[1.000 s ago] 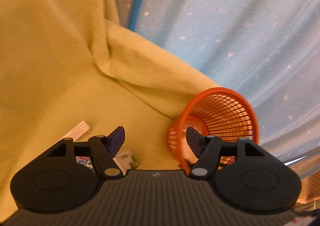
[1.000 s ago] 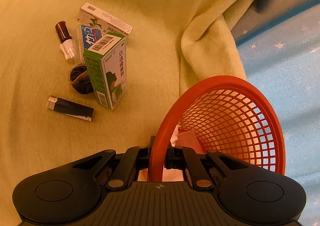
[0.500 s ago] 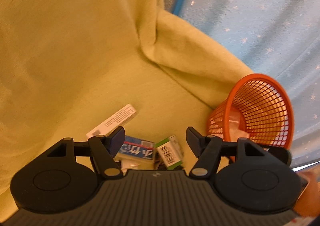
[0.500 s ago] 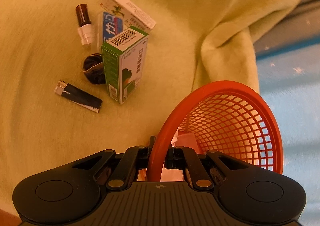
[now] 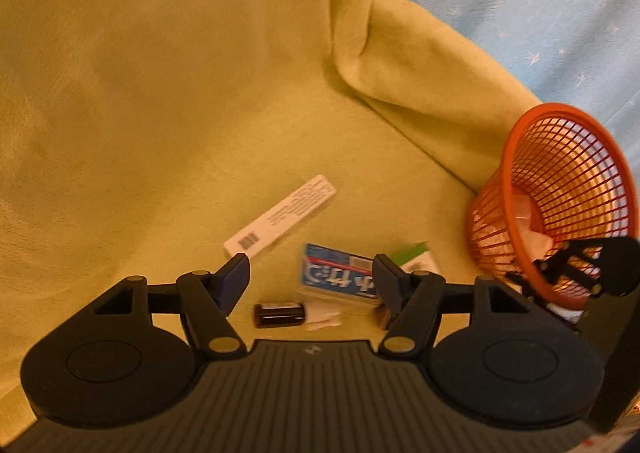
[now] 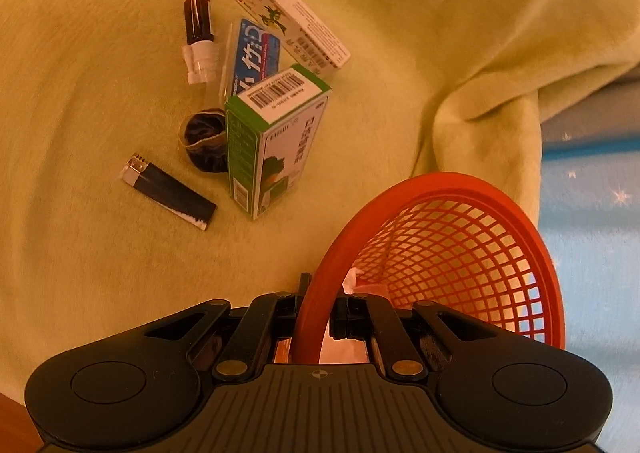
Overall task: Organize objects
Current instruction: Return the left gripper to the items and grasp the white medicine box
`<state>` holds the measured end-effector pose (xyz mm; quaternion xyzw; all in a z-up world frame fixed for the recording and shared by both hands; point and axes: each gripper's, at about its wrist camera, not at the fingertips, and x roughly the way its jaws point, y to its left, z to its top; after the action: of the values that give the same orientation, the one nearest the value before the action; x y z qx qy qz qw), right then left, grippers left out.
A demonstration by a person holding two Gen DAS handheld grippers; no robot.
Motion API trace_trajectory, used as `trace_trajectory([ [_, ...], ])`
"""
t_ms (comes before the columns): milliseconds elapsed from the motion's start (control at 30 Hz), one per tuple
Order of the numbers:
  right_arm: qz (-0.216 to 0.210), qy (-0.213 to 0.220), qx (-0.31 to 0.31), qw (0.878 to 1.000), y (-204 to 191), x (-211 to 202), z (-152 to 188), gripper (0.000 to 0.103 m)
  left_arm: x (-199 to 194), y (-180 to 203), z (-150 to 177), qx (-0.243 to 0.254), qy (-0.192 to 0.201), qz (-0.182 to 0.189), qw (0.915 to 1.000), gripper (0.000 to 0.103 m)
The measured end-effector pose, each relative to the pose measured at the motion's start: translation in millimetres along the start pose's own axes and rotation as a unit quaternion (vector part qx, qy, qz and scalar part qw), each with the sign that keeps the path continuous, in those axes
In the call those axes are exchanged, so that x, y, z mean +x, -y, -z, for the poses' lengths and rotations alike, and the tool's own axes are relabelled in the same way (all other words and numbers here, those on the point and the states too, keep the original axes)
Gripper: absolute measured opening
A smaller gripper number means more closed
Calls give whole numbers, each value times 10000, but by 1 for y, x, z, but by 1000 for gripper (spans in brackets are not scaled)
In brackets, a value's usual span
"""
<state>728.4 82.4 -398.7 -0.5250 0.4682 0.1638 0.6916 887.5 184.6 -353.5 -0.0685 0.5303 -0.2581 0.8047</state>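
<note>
blanket (image 6: 100, 273) | boxes (image 6: 276, 141), bottle (image 6: 198, 37), lighter (image 6: 168, 191), basket (image 6: 460, 253)

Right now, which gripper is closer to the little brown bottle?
Left. The left gripper hangs open right above the brown bottle. The right gripper is off to the side, clamped on the orange basket rim.

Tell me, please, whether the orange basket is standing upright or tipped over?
Tipped. The orange basket leans with its mouth facing sideways, its rim clamped in the right gripper; pale crumpled contents show inside.

Three boxes (image 6: 278, 141) – green, blue, white – one lighter (image 6: 168, 191), one vial (image 6: 198, 37), one basket (image 6: 460, 253), two hand-held grippers (image 5: 312, 281)
</note>
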Motion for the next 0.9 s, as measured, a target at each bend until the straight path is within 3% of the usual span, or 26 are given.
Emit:
trace_trajectory([
  [333, 49, 161, -193, 9997, 1, 6, -15, 3, 13, -29, 2, 60, 2, -159, 9999, 63],
  [900, 134, 528, -508, 9972, -8, 10, -15, 3, 54, -32, -2, 572, 33, -189, 9982, 63],
])
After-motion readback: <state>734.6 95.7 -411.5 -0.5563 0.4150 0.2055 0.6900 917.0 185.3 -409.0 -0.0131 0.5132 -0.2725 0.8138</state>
